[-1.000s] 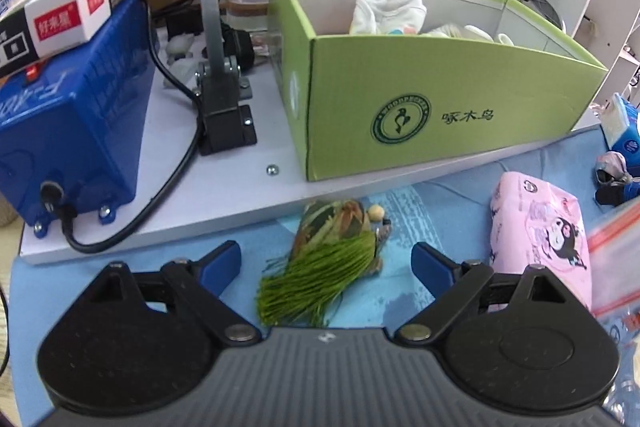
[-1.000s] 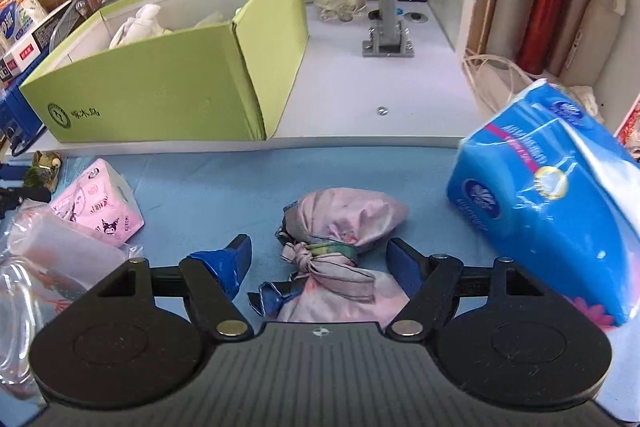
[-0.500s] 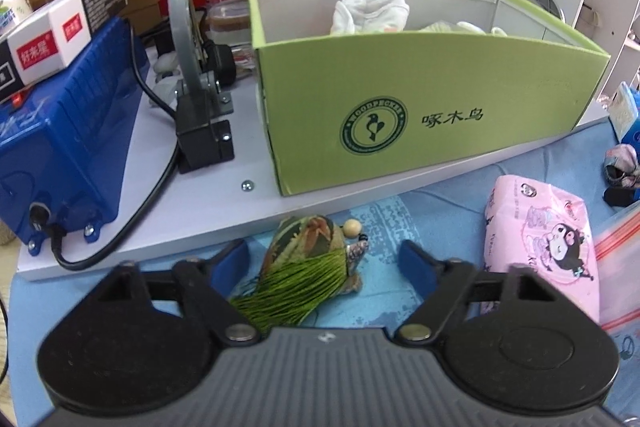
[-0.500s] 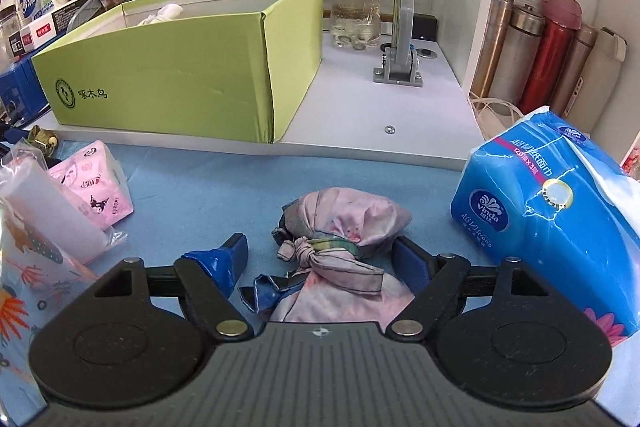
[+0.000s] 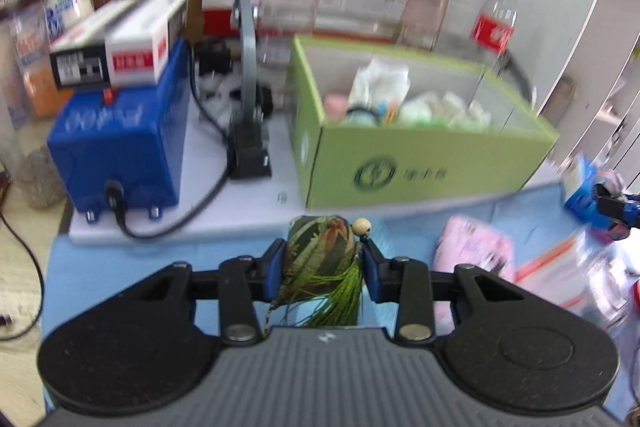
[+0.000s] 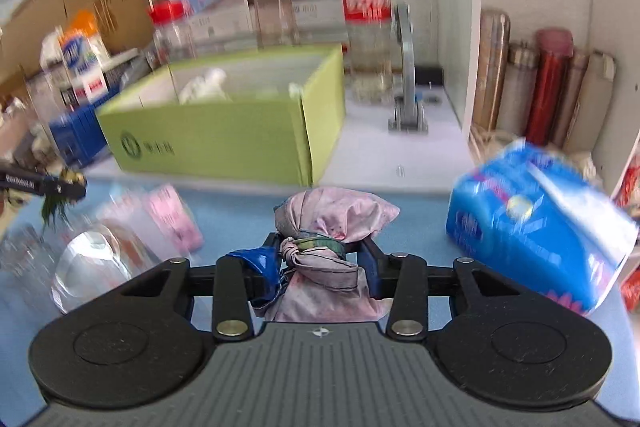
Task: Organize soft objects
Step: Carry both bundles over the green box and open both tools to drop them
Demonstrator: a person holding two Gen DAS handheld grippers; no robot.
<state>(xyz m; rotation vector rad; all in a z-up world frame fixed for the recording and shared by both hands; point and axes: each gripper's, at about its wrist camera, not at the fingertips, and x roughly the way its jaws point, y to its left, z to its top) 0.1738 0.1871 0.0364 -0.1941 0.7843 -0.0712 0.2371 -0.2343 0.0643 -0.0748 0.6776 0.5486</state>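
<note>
My left gripper (image 5: 323,267) is shut on a green patterned sachet with a green tassel (image 5: 320,251) and holds it above the blue mat. My right gripper (image 6: 318,263) is shut on a knotted pink cloth bundle (image 6: 332,219), also lifted. The green cardboard box (image 5: 420,155) stands ahead on the white board and holds white socks and other soft items (image 5: 384,83). It also shows in the right wrist view (image 6: 224,143). A pink tissue pack (image 5: 476,247) lies on the mat.
A blue machine (image 5: 120,143) with a white carton on top stands left of the box. Plastic bottles (image 5: 496,23) stand behind it. A blue tissue pack (image 6: 536,223) and several flasks (image 6: 552,83) are at the right. Plastic bags (image 6: 92,251) lie at the left.
Both grippers have closed, the left on the tasselled sachet and the right on the pink cloth bundle, and both have risen from the mat. The views are blurred by motion.
</note>
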